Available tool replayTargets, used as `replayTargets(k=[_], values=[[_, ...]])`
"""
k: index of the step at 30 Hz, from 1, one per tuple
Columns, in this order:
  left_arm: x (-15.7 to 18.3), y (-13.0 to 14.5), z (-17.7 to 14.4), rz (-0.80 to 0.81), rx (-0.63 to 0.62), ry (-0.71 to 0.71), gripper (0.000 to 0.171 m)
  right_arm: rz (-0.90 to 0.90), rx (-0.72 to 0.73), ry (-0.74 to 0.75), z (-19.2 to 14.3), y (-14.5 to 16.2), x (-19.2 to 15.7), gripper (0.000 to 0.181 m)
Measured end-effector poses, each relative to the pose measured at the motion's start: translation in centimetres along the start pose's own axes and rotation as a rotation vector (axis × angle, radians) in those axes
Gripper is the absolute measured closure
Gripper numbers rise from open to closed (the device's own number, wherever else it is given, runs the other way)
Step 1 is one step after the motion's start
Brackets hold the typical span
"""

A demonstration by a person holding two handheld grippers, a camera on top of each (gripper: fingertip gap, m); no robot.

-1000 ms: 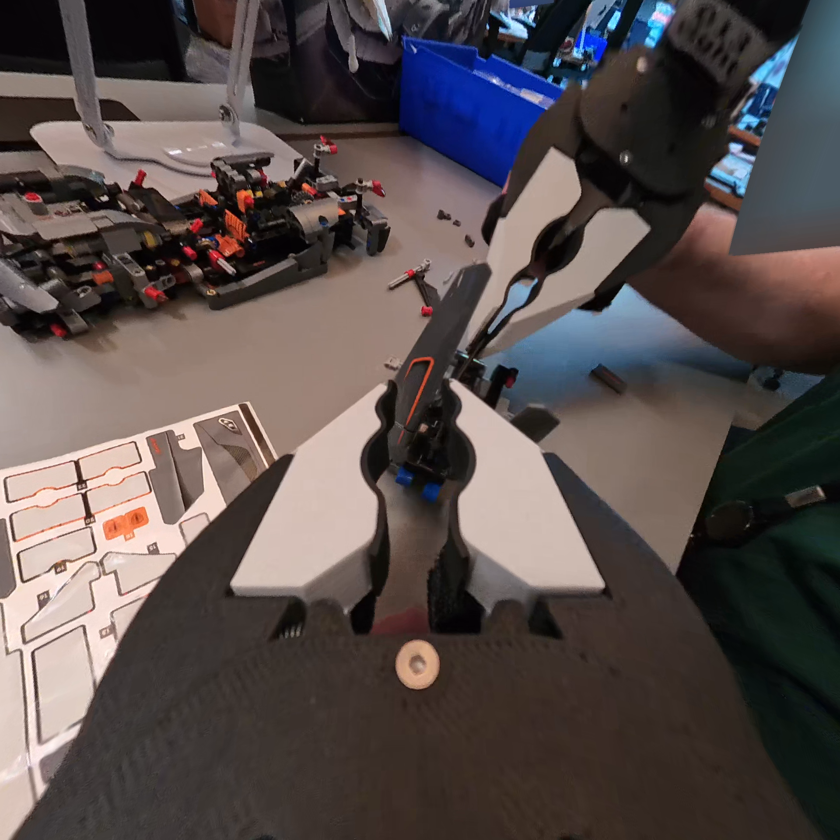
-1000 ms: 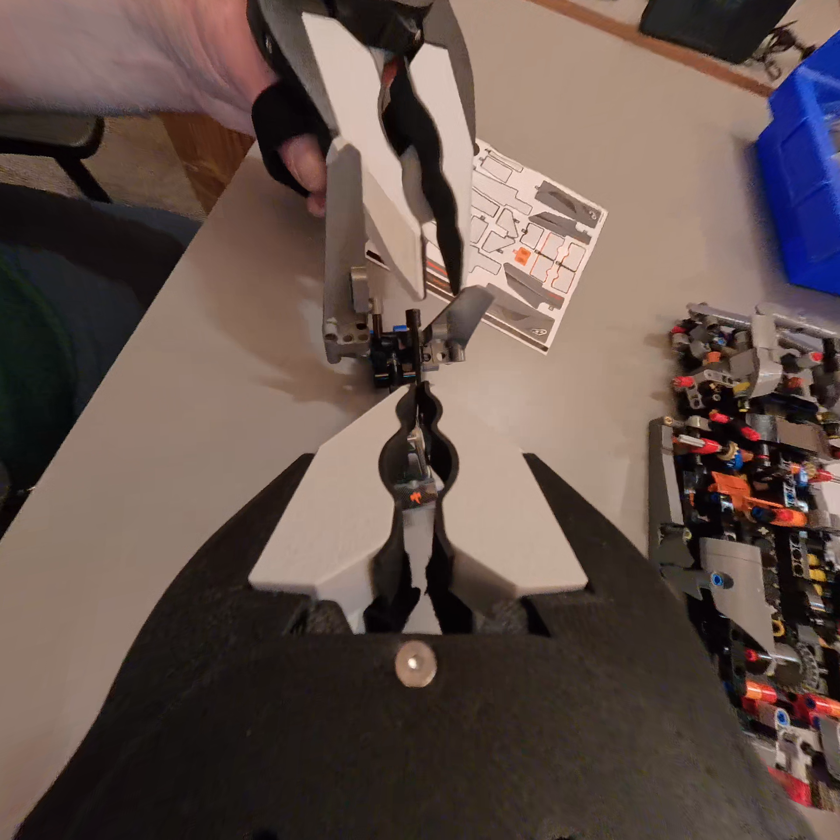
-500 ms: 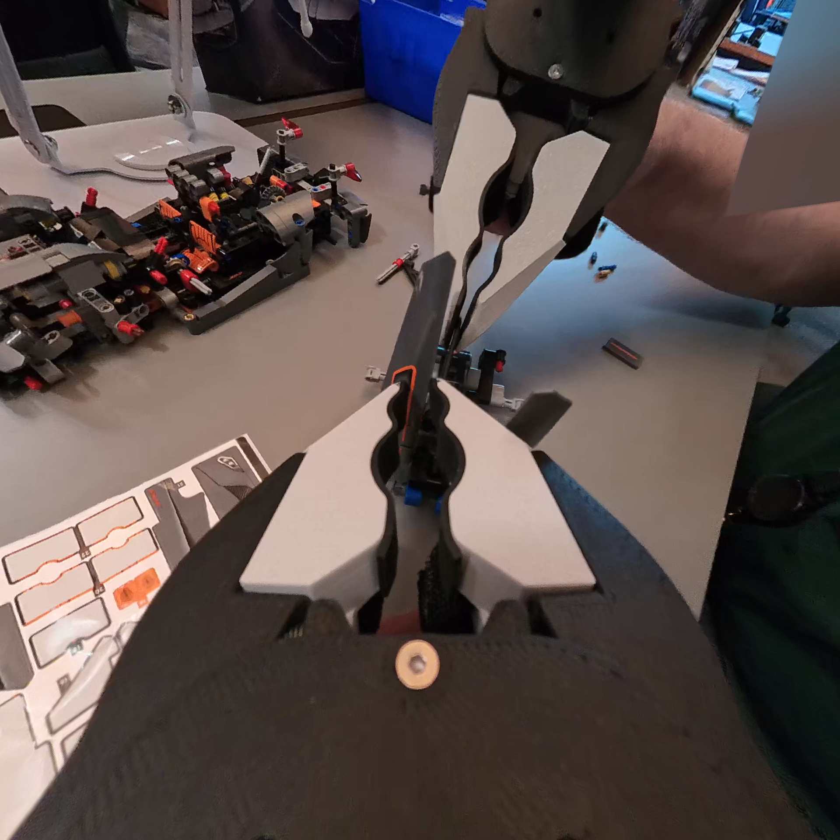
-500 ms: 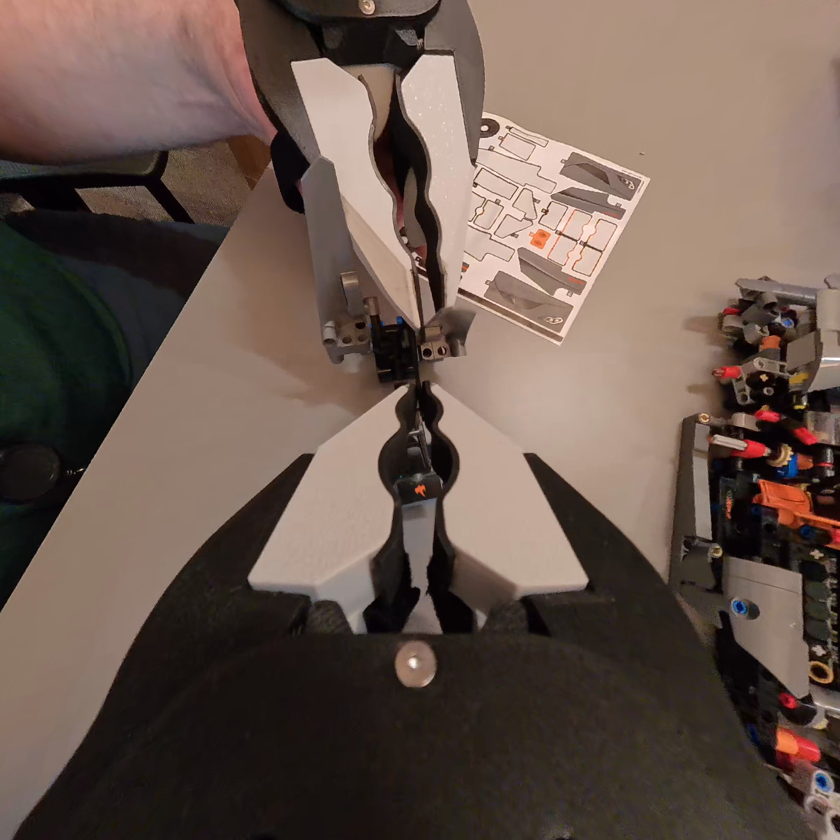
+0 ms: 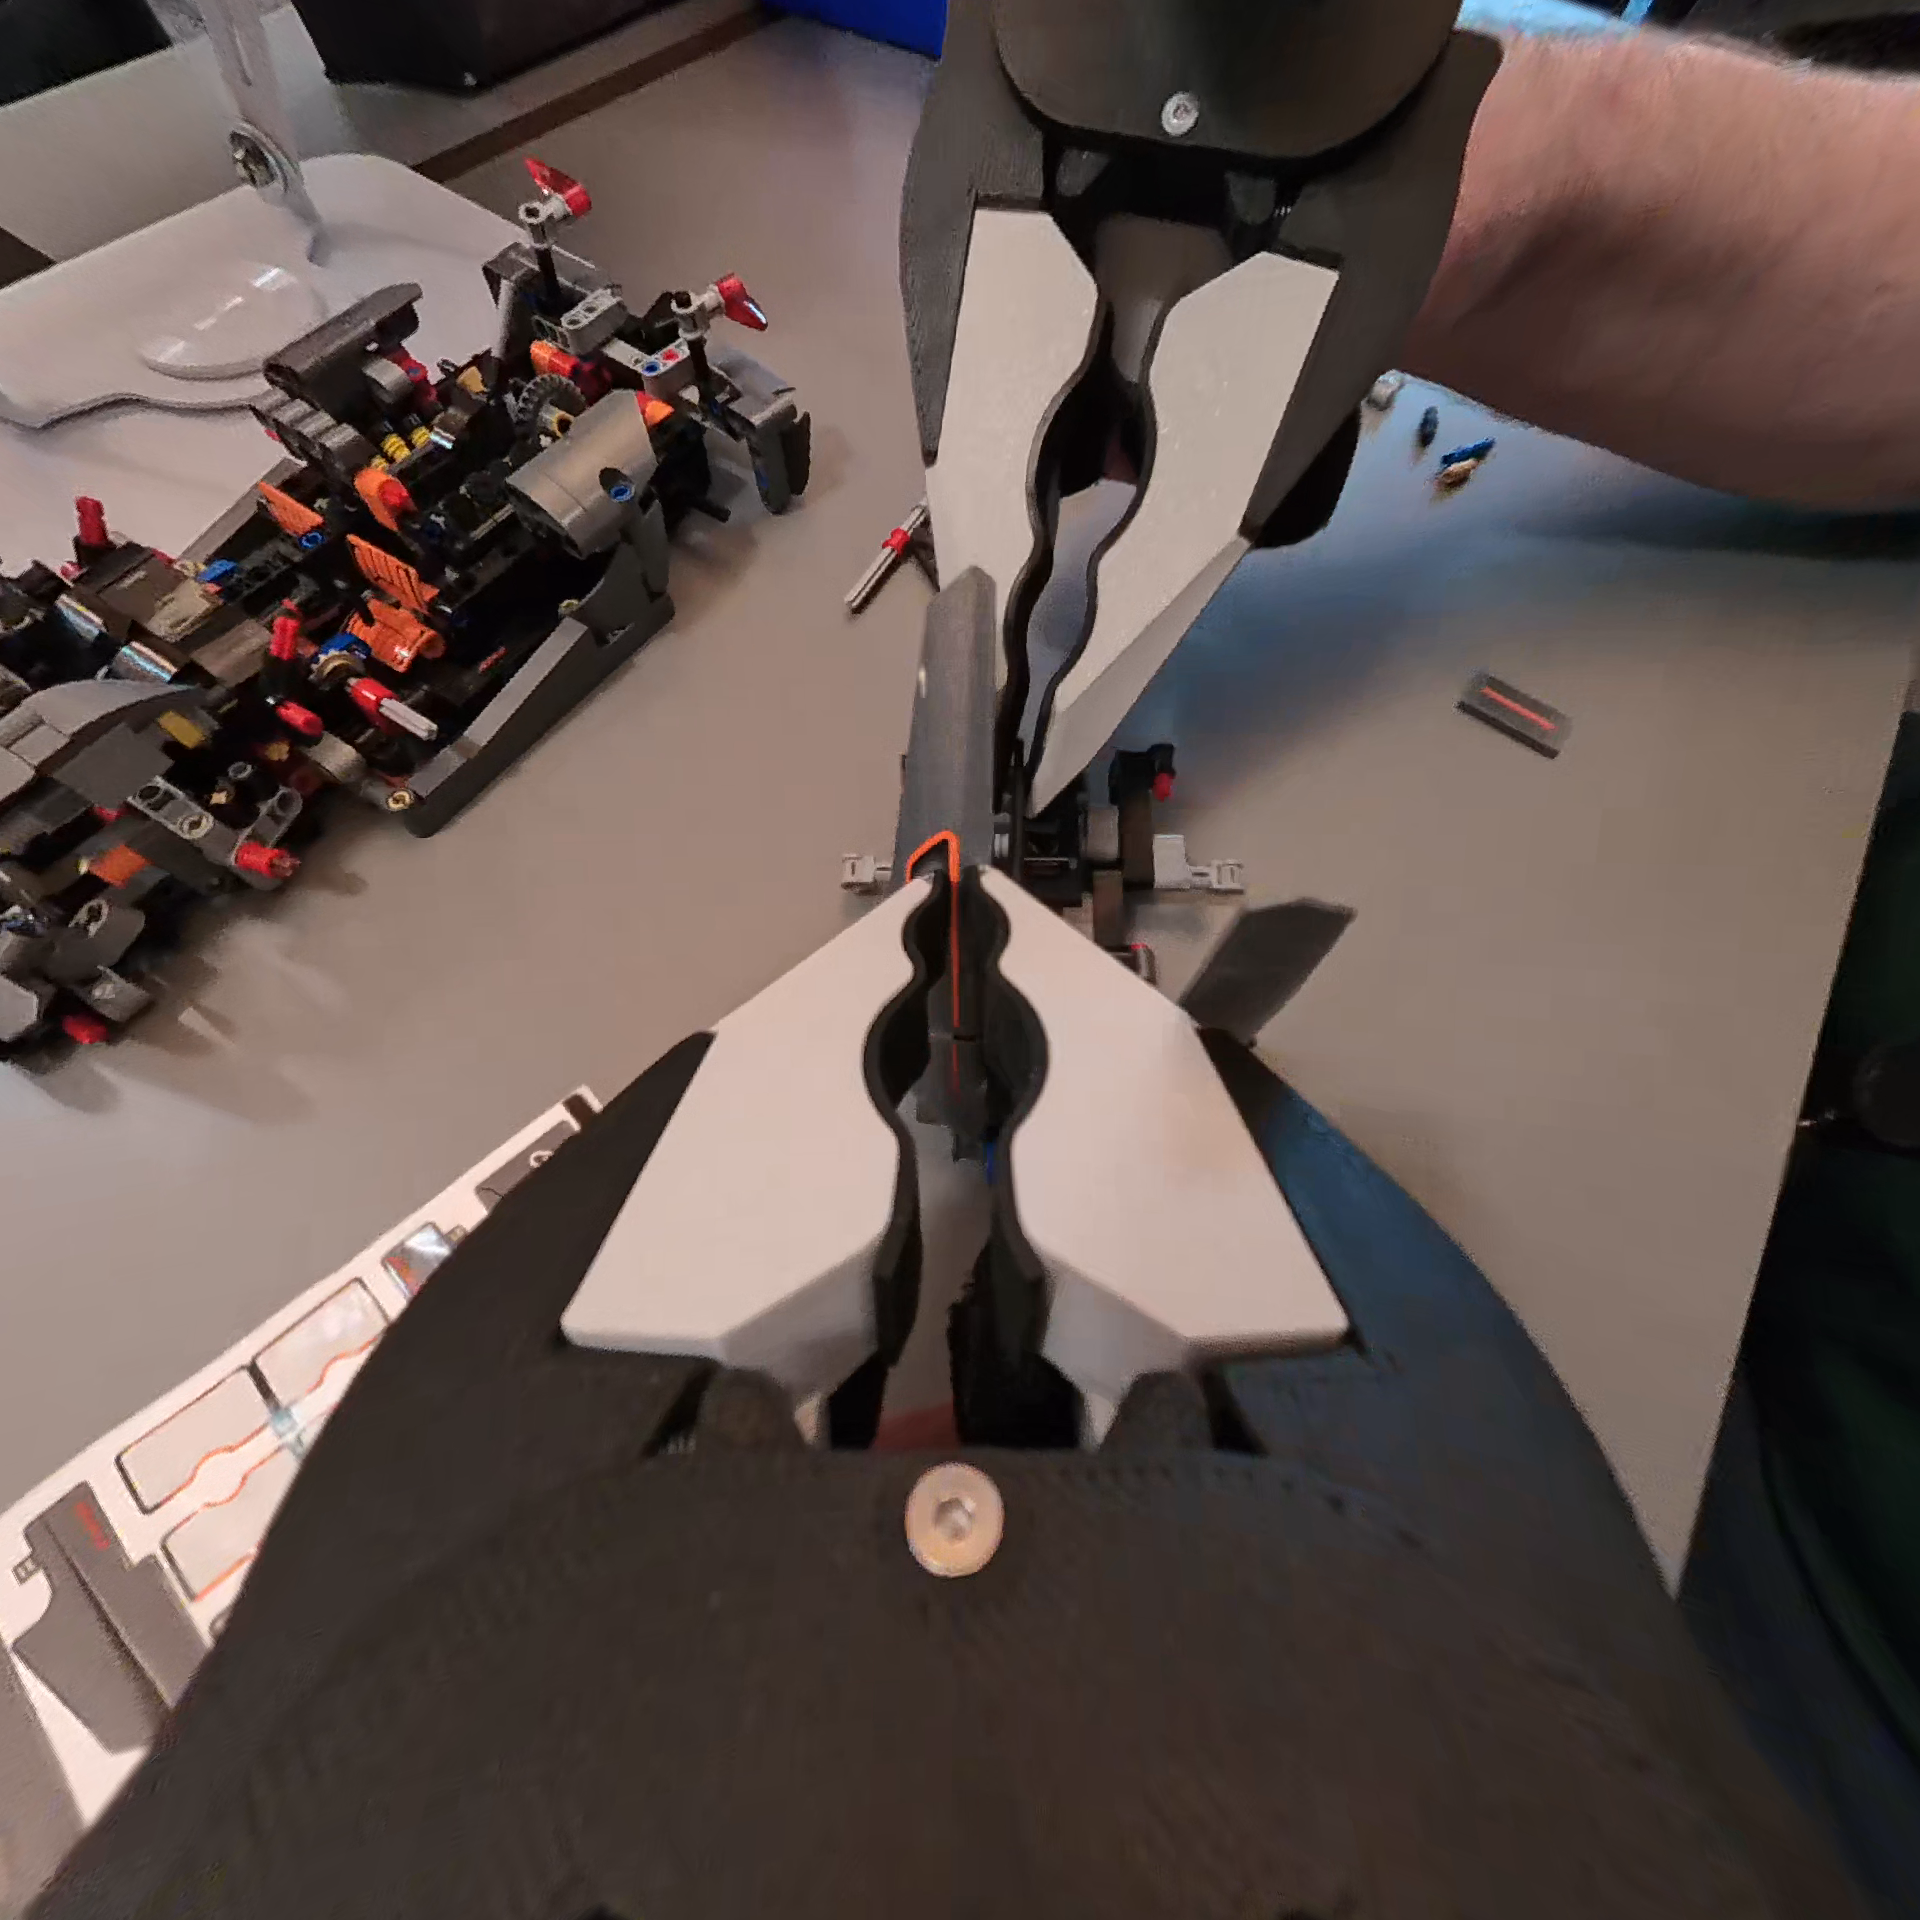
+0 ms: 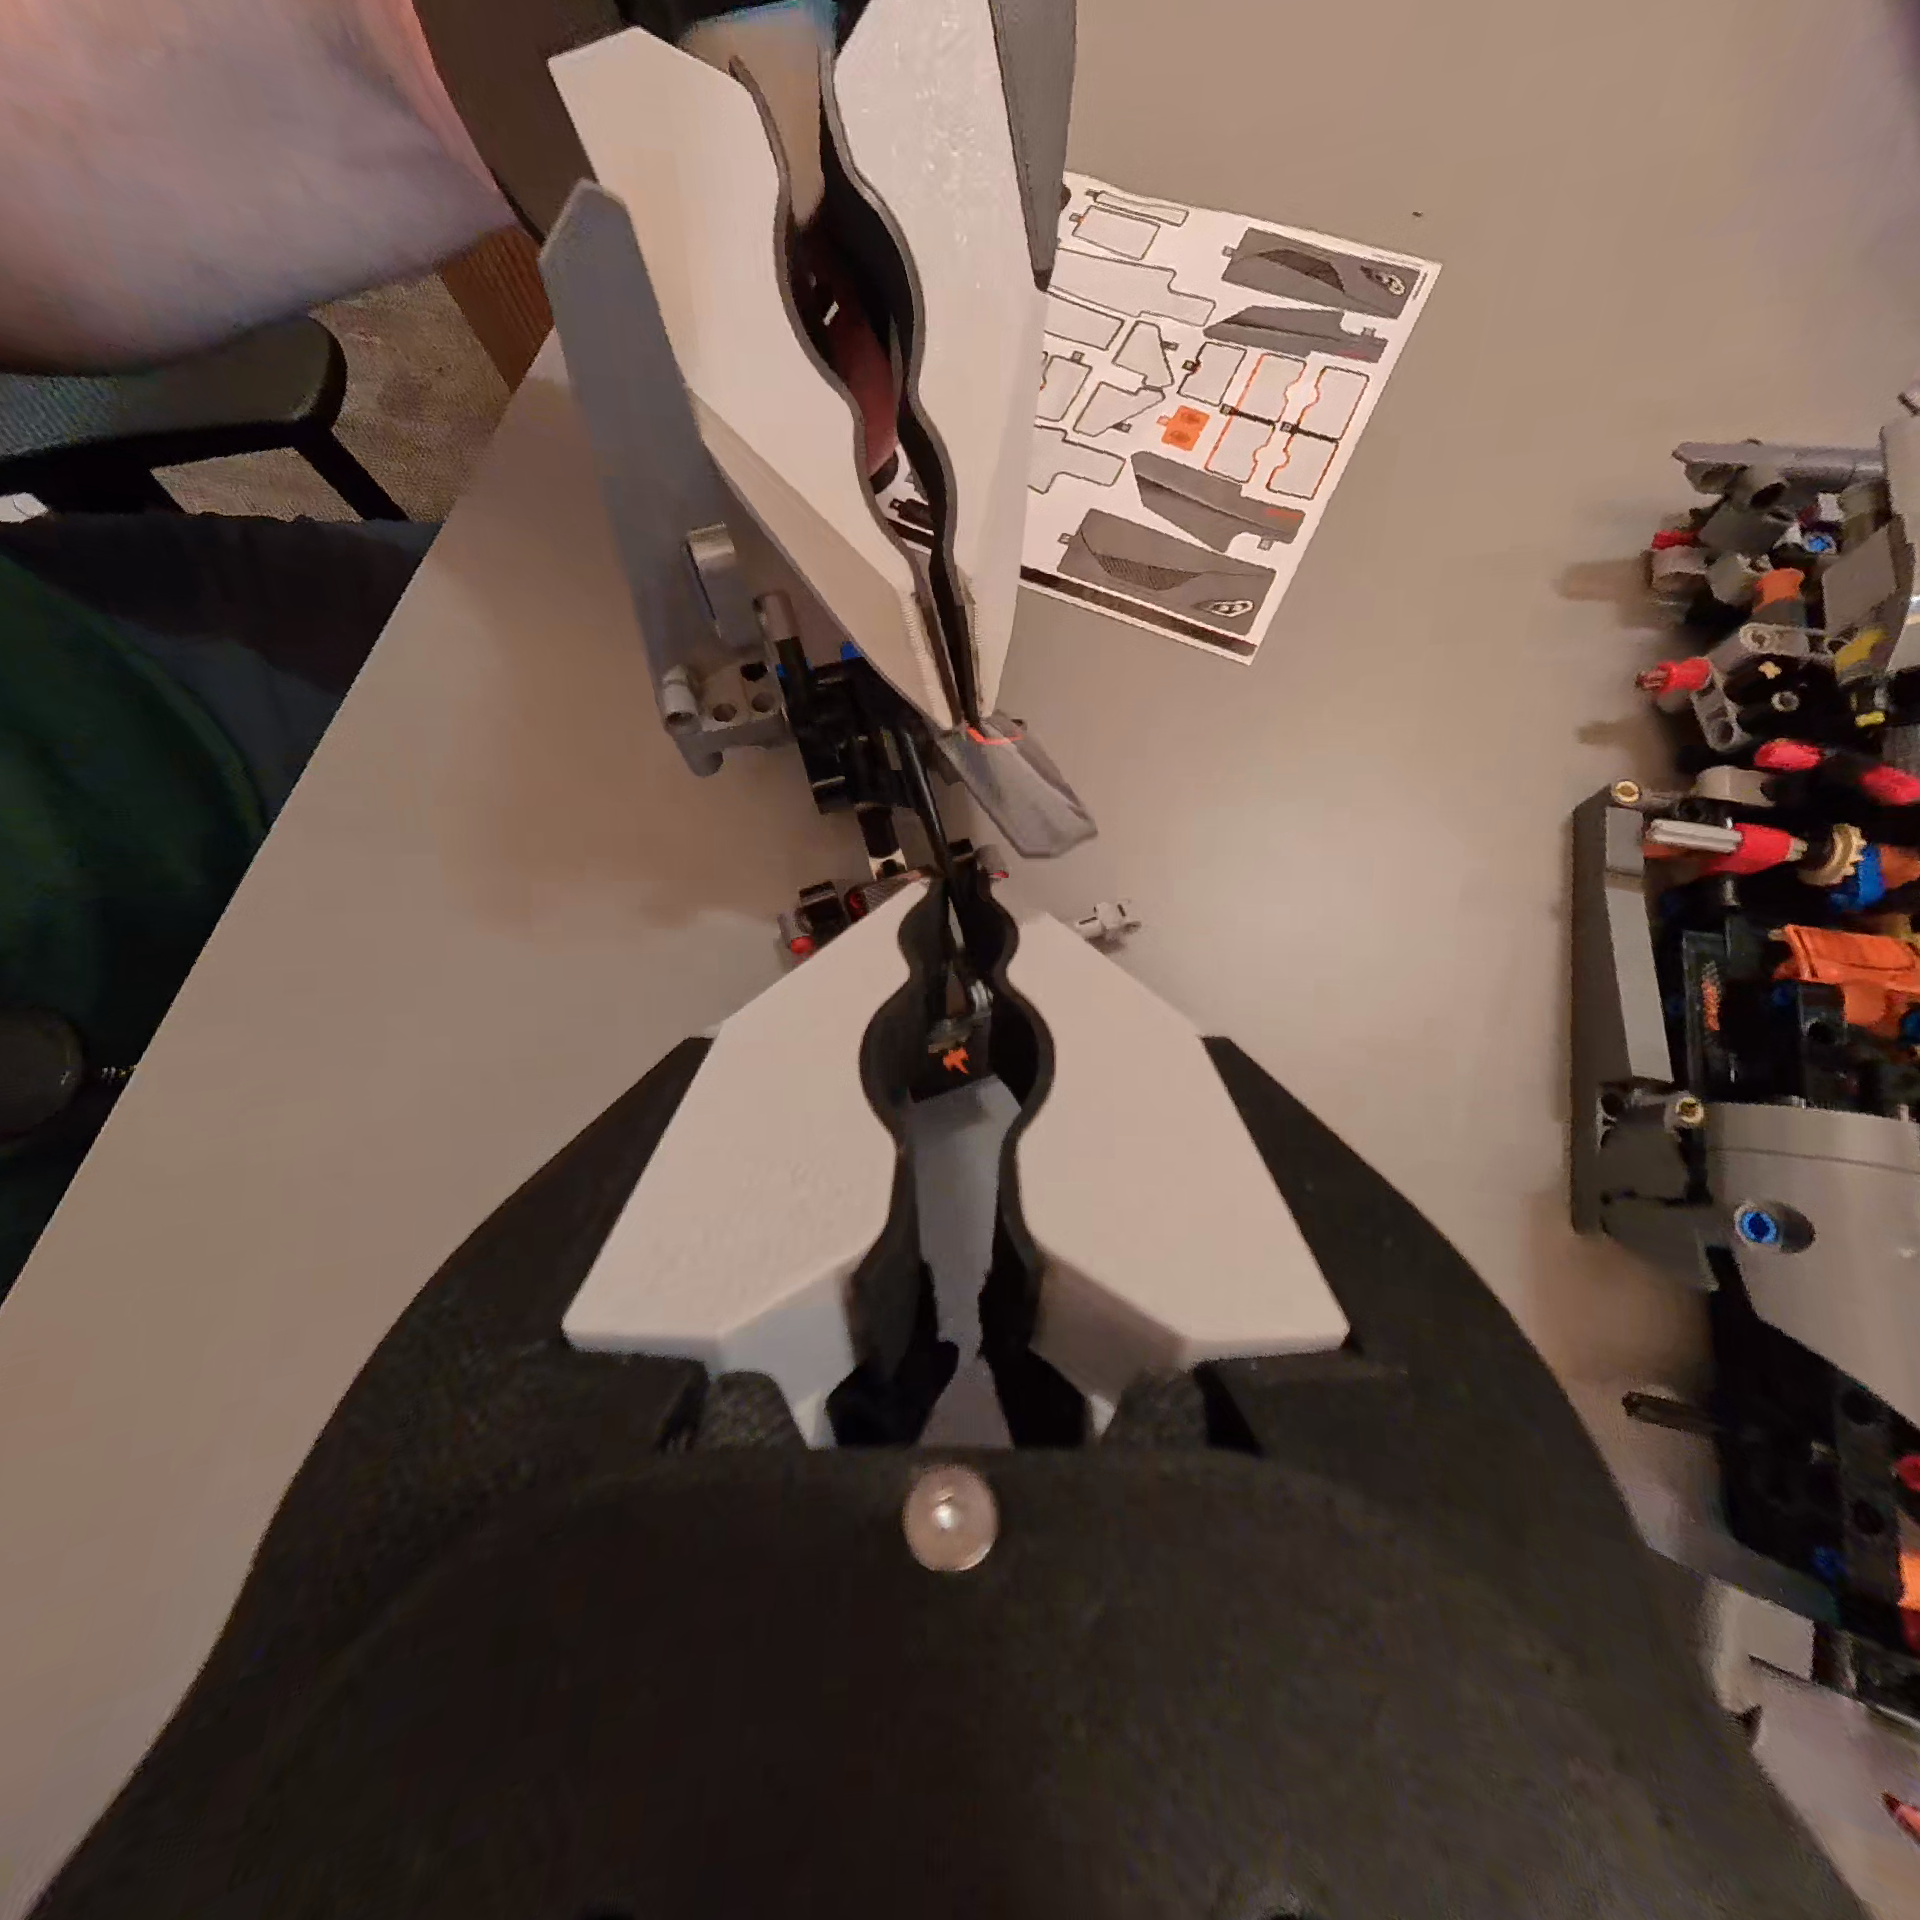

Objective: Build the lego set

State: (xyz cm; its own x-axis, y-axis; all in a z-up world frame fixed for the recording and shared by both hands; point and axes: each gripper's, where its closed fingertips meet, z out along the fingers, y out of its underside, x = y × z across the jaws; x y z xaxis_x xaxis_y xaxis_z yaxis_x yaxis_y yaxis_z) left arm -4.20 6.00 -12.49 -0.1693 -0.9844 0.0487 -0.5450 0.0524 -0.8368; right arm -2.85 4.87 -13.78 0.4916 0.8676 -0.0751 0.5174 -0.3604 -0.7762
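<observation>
While both grippers meet above the counter (image 5: 623, 935), the left gripper (image 5: 951, 883) clamps the dark panel (image 5: 951, 727), long axis pointing away; the right gripper (image 6: 951, 904) pinches a black rod (image 6: 925, 800), its lower end hidden.

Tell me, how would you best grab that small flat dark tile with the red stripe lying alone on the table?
The tile lies flat and clear of other parts. Probably come straight down from above and pinch its two long edges: it is too low to catch from the side, and the narrow width fits between the fingers.

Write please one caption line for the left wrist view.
Both hand-held grippers, left and right, clamp a small lego sub-assembly above the grey table.
</observation>
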Motion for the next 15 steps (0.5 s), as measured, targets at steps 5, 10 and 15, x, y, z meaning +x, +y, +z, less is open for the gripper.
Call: replayTargets(k=[5, 10, 15], values=[[0.1, 0.4, 0.8, 0.006, -0.044, 0.005, 0.171, 0.006, -0.028, 0.008, 0.5, 1.1, 0.3, 0.179], [0.0, 0.5, 1.1, 0.014, -0.063, -0.008, 0.171, 0.006, -0.02, 0.022, 0.7, 1.4, 0.6, 0.178], [-0.6, 0.7, 0.8, -0.002, -0.066, -0.048, 0.167, -0.055, -0.022, 0.056, 0.6, 1.1, 0.6, 0.179]])
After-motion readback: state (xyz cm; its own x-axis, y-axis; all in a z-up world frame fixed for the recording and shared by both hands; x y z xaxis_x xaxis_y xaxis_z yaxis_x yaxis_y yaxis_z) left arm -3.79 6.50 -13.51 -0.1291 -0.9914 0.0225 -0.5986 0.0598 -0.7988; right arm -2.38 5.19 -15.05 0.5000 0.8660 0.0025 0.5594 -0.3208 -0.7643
